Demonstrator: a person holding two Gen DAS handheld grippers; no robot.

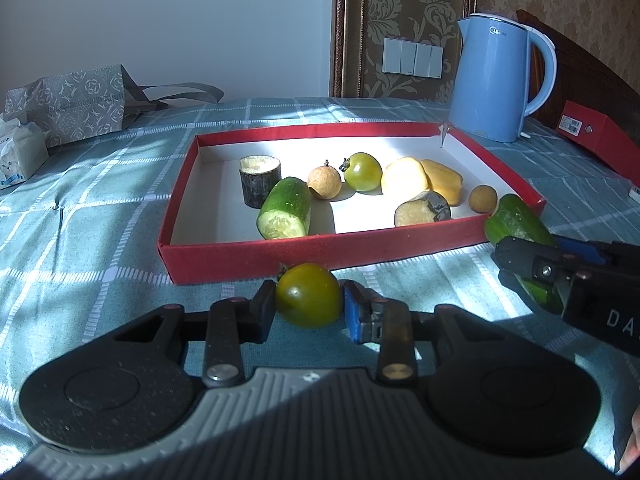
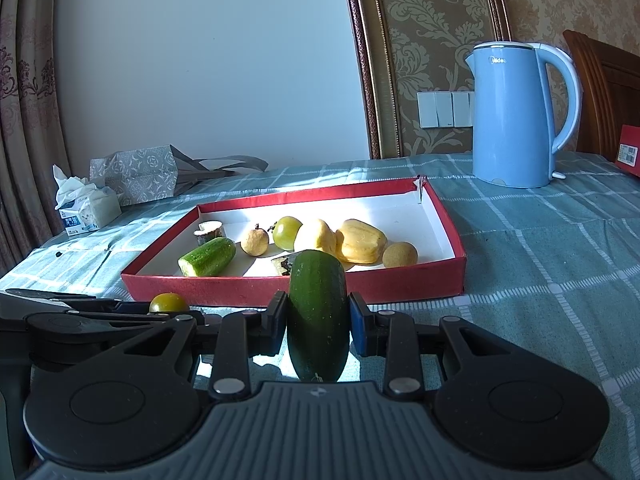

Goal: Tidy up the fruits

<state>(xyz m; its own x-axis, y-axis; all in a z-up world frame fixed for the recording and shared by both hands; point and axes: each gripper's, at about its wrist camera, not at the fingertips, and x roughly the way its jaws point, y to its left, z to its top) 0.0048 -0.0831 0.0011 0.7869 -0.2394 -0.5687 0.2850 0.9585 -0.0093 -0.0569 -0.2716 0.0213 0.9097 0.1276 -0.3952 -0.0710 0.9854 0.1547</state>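
A red tray (image 1: 320, 250) (image 2: 280, 290) with a white floor lies on the checked cloth. It holds a cucumber piece (image 1: 286, 208) (image 2: 208, 256), a green tomato (image 1: 363, 172) (image 2: 286, 233), two longans (image 1: 325, 182) (image 1: 483, 199), yellow fruit pieces (image 1: 424, 180) (image 2: 356, 242) and two dark-skinned cut chunks (image 1: 260, 178) (image 1: 422, 210). My left gripper (image 1: 309, 300) is shut on a green tomato (image 1: 308, 295) (image 2: 169, 303) just before the tray's near wall. My right gripper (image 2: 319, 320) is shut on a cucumber (image 2: 318, 320) (image 1: 516, 224) near the tray's near right corner.
A blue kettle (image 1: 494, 80) (image 2: 516, 116) stands behind the tray's right corner. A red box (image 1: 596, 136) lies at the far right. A patterned bag (image 1: 72, 108) (image 2: 136, 174) and a tissue pack (image 1: 18, 152) (image 2: 86, 208) sit at the far left.
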